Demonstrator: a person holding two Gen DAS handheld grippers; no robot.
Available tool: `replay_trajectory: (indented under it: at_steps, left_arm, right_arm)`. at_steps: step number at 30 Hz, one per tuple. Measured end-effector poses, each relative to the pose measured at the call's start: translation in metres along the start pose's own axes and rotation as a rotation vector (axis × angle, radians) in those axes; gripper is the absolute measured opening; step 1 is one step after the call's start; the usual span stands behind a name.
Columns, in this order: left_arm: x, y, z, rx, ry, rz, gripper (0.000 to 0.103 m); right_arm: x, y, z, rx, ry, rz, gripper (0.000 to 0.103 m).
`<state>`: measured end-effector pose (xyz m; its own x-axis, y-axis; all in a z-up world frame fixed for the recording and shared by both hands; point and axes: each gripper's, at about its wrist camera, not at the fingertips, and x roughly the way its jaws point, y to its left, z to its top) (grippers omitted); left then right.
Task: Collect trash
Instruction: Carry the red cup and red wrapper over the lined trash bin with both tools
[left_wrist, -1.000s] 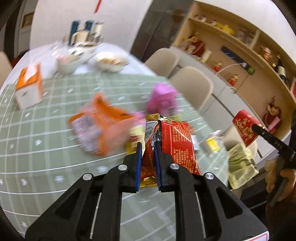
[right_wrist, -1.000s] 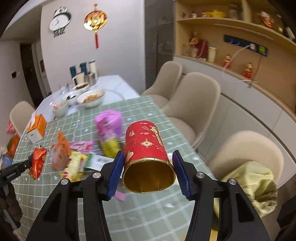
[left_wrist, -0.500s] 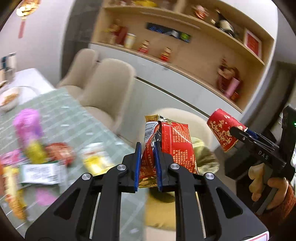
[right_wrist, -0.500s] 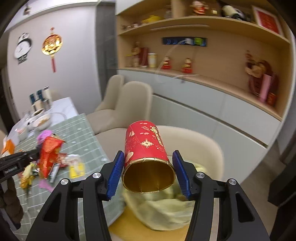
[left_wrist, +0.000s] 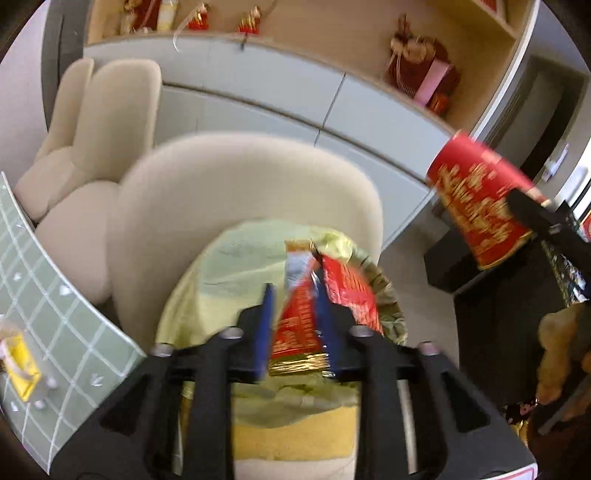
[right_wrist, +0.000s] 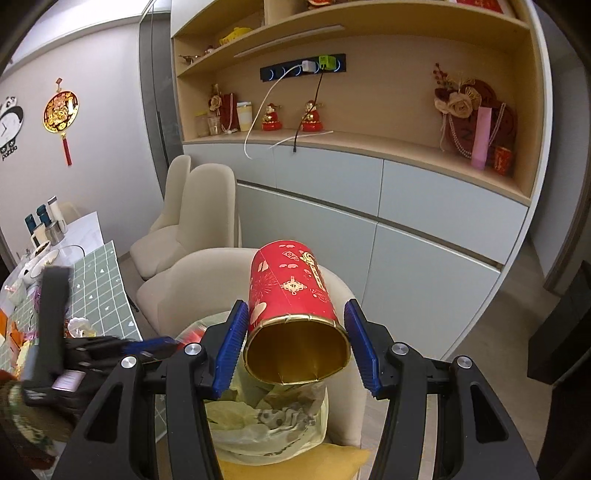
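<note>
The left gripper hangs over the mouth of the yellow-green trash bag, which sits on a cream chair straight ahead of and below its fingers. Its jaws have just been opening: the red snack wrapper is between the blue pads, a clear gap shows on the left side, and the wrapper leans toward the right pad — blur makes it hard to say whether that pad touches it. I judge the wrapper to be mid-release, about to drop into the bag.

The right gripper is clamped on a red paper cup, gold-lined mouth toward the camera, with the bag's crumpled contents just below its fingers. In the left wrist view the cup shows off to the right and above the left fingers, well apart from them.

The risks, as I read them:
- The wrapper may cling to the right pad (light foil tends to) and not fall.
- The bag's rim is soft and slumped; a wrapper landing on the edge could slide off onto the chair.
- Both tools crowd one opening — moving the cup in too soon could knock the left fingers or push the bag over.
</note>
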<state>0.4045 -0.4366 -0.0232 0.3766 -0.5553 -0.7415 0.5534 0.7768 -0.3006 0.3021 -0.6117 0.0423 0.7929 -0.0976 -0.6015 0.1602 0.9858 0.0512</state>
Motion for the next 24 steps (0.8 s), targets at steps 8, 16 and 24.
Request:
replay_trajectory:
  at_steps: [8,16,24]
  left_arm:
    - [-0.008,0.009,-0.007,-0.072,-0.018,0.046,0.047]
    - [-0.065,0.024,-0.030,-0.141,-0.107,0.116,0.053]
    - [-0.102,0.042,-0.060,-0.210,-0.118,0.167,0.053]
  right_arm:
    - [0.033,-0.002,-0.011,0.007,0.060,0.090,0.052]
    - [0.080,0.028,-0.040,-0.009,0.171,0.190,0.053]
    - [0.144,0.053,-0.085,-0.081,0.384,0.197,0.052]
